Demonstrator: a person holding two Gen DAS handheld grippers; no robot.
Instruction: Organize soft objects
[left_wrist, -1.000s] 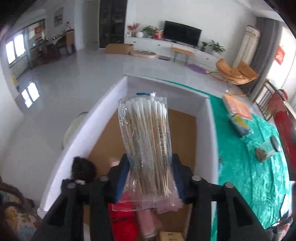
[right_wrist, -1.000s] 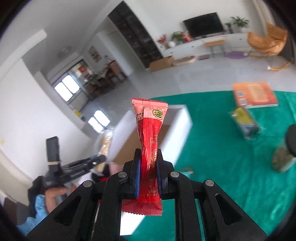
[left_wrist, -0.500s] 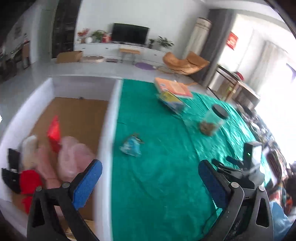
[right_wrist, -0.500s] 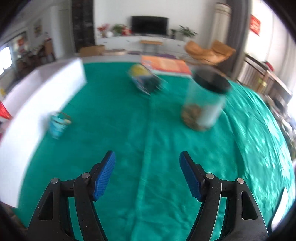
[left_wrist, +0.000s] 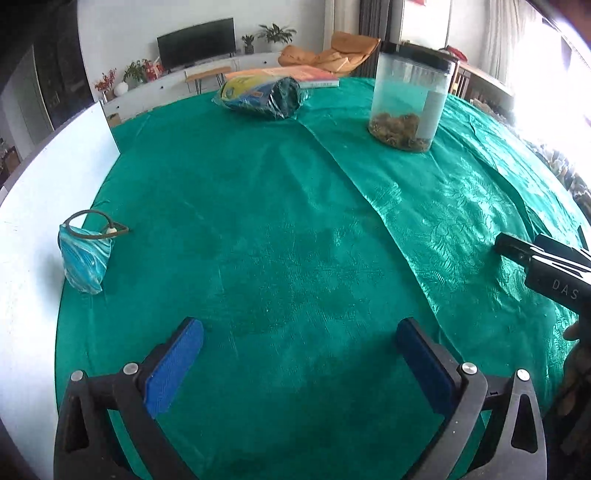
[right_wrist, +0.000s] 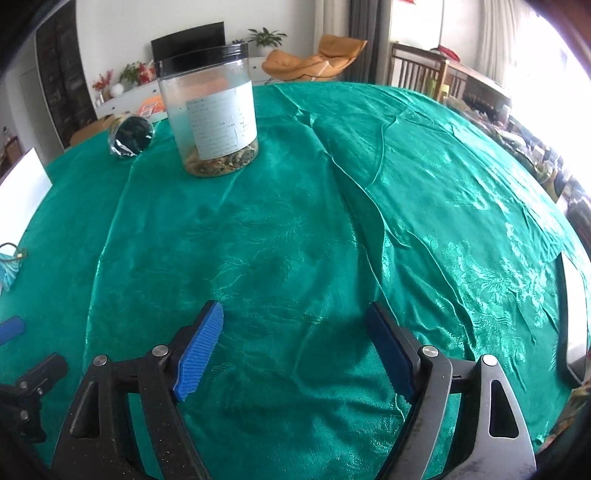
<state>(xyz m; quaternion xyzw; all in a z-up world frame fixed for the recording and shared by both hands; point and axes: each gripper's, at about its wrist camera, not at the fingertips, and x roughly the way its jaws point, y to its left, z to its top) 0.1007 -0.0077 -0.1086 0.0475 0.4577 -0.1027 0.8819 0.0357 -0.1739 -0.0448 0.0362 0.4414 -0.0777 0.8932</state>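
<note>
A small blue pouch (left_wrist: 85, 254) with a wavy pattern and a dark drawstring loop lies on the green cloth (left_wrist: 303, 229) of the counter, right against the outer wall of the white box (left_wrist: 33, 206) at the left edge. In the right wrist view only a sliver of the pouch (right_wrist: 8, 268) shows at the far left. A second soft thing, a rolled bundle in clear wrap (left_wrist: 260, 95) with yellow and blue print, lies on its side near the far edge of the counter, just in front of an orange book (left_wrist: 291, 75).

To the right of the bundle stands a clear jar (left_wrist: 408, 99) with a black lid, upright, with a layer of brownish bits at its bottom. In the right wrist view the jar (right_wrist: 210, 110) shows a white label, with the wrapped bundle (right_wrist: 129, 134) beyond it to the left.

The left hand-held gripper (left_wrist: 301, 354) hovers over bare cloth with its blue pads spread wide and nothing between them; the pouch lies ahead and to its left, well apart from it. The right hand-held gripper (right_wrist: 297, 345) is likewise spread wide and holds nothing, over wrinkled cloth nearer than the jar.
</note>
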